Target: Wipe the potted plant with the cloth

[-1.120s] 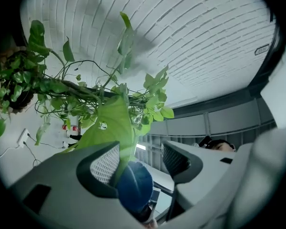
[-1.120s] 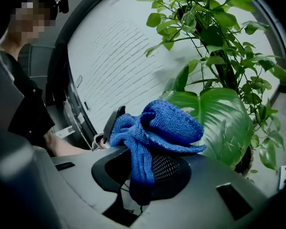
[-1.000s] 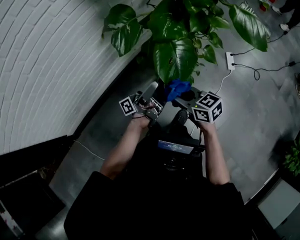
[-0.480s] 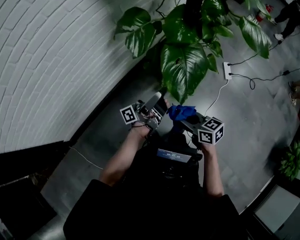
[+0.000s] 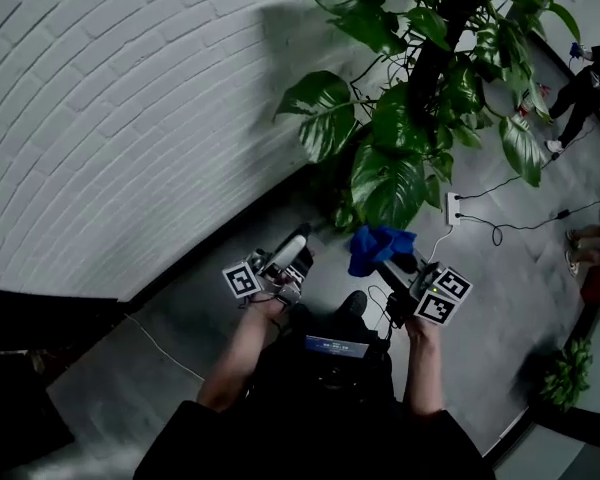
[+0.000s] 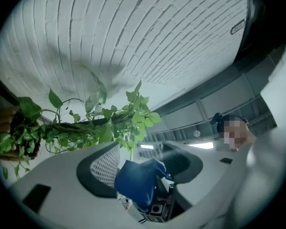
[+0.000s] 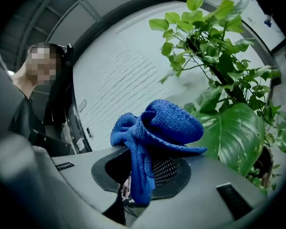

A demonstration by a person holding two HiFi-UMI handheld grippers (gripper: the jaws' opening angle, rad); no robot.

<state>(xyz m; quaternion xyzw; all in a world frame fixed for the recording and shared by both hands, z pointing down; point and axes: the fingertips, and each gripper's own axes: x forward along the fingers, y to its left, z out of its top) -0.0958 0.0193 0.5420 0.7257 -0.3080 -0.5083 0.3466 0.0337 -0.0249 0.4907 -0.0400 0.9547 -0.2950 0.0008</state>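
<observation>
The potted plant [image 5: 430, 78] stands against the wall at the upper right of the head view, and its broad lowest leaf [image 5: 390, 183] hangs toward me. A bunched blue cloth [image 5: 380, 245] sits just under that leaf, with my right gripper [image 5: 383, 261] shut on it. In the right gripper view the cloth [image 7: 162, 123] bulges out above the right gripper [image 7: 143, 163], with the big leaf [image 7: 233, 137] close behind it. My left gripper [image 5: 296, 242] is left of the cloth, open and holding nothing. Through the left gripper [image 6: 142, 149] I see the cloth [image 6: 138, 180] and the plant [image 6: 109, 128] beyond it.
A white brick wall [image 5: 130, 118] curves along the left, with a dark skirting at its foot. A power strip [image 5: 451, 208] with cables lies on the grey floor right of the plant. A person [image 5: 590, 78] is at the far right, and a small plant [image 5: 565, 373] at the lower right.
The head view has swung so the plant sits higher and further right. My left gripper has moved left, away from the cloth. The right gripper still holds the cloth below the big leaf.
</observation>
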